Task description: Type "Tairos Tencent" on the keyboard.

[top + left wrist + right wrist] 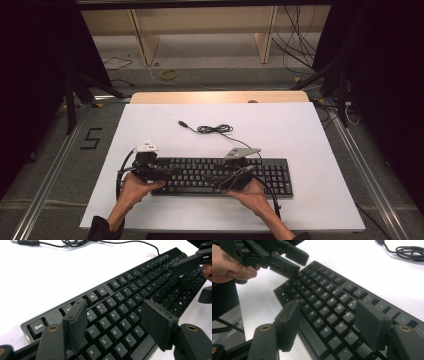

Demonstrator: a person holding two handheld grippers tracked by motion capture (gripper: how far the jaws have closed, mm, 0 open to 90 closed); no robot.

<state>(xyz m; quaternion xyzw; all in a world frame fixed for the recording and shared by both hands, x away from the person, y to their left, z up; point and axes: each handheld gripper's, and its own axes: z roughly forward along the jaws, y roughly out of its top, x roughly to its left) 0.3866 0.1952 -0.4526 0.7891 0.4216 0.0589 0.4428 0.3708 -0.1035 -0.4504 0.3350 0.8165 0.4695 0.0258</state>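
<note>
A black keyboard (pixel 220 175) lies across the near part of the white board (pixel 300 130). My left gripper (pixel 170 172) hovers over its left end, jaws pointing right. In the left gripper view my left gripper (pixel 117 323) stands open above the letter keys of the keyboard (pixel 130 290), with nothing between its pads. My right gripper (pixel 227 181) sits over the middle of the keyboard and points left. In the right gripper view my right gripper (pixel 329 323) is open above the keys of the keyboard (pixel 324 292), holding nothing, and the left gripper (pixel 290 261) hangs open at the upper left.
The keyboard's cable (pixel 215 129) lies coiled on the board behind it, its USB plug (pixel 182 122) loose. A wooden table edge (pixel 220 96) runs along the back. Beyond it are floor cables (pixel 295 40) and a yellow ring (pixel 169 74).
</note>
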